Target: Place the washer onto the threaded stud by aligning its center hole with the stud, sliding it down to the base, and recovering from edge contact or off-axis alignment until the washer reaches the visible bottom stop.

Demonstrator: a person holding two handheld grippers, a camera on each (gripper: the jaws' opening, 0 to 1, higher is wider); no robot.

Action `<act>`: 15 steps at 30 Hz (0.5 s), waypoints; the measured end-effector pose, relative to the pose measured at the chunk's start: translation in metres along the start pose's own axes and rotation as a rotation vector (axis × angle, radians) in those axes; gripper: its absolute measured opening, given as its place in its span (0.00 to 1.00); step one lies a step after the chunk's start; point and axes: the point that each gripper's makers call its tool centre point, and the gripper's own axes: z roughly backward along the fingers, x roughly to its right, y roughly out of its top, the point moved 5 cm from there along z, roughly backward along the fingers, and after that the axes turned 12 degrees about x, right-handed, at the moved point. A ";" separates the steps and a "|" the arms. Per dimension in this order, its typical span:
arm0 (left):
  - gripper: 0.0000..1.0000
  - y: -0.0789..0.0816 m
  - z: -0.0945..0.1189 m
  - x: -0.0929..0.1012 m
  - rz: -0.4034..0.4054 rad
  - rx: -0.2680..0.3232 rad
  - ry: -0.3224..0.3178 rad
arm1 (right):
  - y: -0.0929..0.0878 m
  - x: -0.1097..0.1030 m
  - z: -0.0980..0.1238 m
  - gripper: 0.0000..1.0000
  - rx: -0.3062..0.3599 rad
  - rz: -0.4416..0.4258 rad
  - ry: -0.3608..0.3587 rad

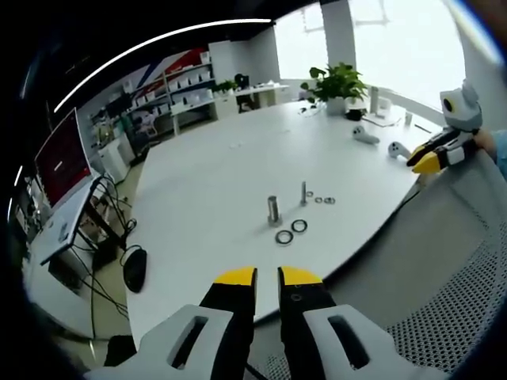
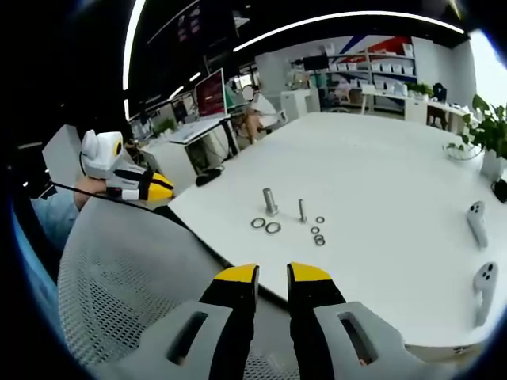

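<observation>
Left gripper view: the left tool (image 1: pixel 268 277) hangs off the near edge of the white desk (image 1: pixel 214 170), above a mesh chair back (image 1: pixel 451 261); its yellow-tipped jaws stand a narrow gap apart with nothing between them. On the desk ahead stand a thick bolt (image 1: pixel 273 210) and, just beside it, a thin stud (image 1: pixel 303 192), both upright. Two large washers (image 1: pixel 291 231) lie flat near the bolt's foot, and three small washers (image 1: pixel 319 198) lie in a short row by the stud; none is on the stud. The right tool (image 1: pixel 428 158) shows at the right, off the desk edge. A potted plant (image 1: pixel 337 83) and two white controllers (image 1: pixel 380 141) sit farther back, with a monitor (image 1: pixel 62 158) to the left.

Right gripper view: the right tool (image 2: pixel 272 279) is likewise slightly parted and grips nothing, above the chair back (image 2: pixel 127 277). The bolt (image 2: pixel 269 201), stud (image 2: pixel 302 210) and washers (image 2: pixel 265 226) sit on the desk (image 2: pixel 380 166) ahead, well apart from the tool. The left tool (image 2: pixel 154 188) shows at the left, held by a hand (image 2: pixel 89 186).
</observation>
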 end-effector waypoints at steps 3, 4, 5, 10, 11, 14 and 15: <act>0.08 0.000 0.000 0.000 -0.003 -0.001 -0.003 | 0.001 0.001 0.000 0.17 0.009 -0.001 -0.011; 0.08 0.000 0.000 0.000 -0.002 0.000 -0.004 | 0.001 0.001 0.000 0.17 0.012 -0.001 -0.013; 0.09 0.000 0.000 0.001 -0.002 0.002 -0.004 | 0.001 0.002 0.000 0.17 0.010 -0.002 -0.017; 0.10 -0.001 0.000 0.003 -0.007 -0.011 -0.028 | 0.001 0.003 -0.001 0.17 0.014 -0.002 -0.035; 0.10 0.000 0.000 0.003 -0.009 -0.006 -0.029 | 0.001 0.003 -0.001 0.17 0.012 -0.003 -0.037; 0.10 0.001 0.000 0.003 -0.008 0.004 -0.025 | 0.001 0.003 0.000 0.17 0.013 -0.004 -0.041; 0.10 0.001 0.000 0.003 -0.007 0.002 -0.026 | 0.001 0.003 -0.001 0.17 0.013 -0.004 -0.041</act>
